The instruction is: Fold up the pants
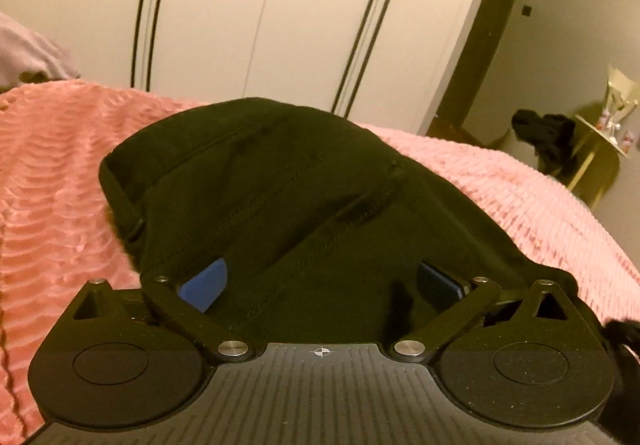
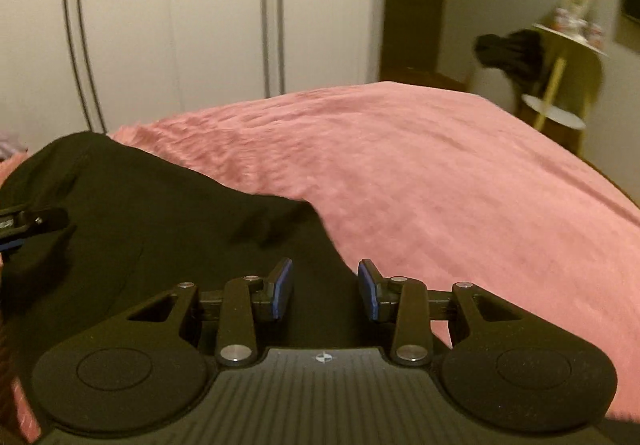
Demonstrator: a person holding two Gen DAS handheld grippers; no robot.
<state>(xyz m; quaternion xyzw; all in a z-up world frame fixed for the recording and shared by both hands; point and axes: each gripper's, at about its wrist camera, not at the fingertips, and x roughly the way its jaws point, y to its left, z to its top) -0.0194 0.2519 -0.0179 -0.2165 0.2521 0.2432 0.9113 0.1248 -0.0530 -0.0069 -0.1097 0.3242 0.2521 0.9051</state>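
Note:
Black pants [image 1: 272, 197] lie bunched on a pink bedspread [image 1: 60, 173]. My left gripper [image 1: 320, 285] is open, its blue pads wide apart, with pants cloth lying between and over them. In the right wrist view the pants [image 2: 152, 229] fill the lower left. My right gripper [image 2: 325, 289] is open over the pants' right edge, with cloth below the gap between its pads. The left gripper's tip [image 2: 28, 223] shows at the left edge of that view.
White wardrobe doors [image 1: 248, 5] stand behind the bed. A side table [image 2: 568, 41] with small items and a dark garment [image 2: 508, 53] stands at the right by a doorway. The pink bedspread [image 2: 460, 173] stretches to the right. A pale cloth [image 1: 28, 53] lies at far left.

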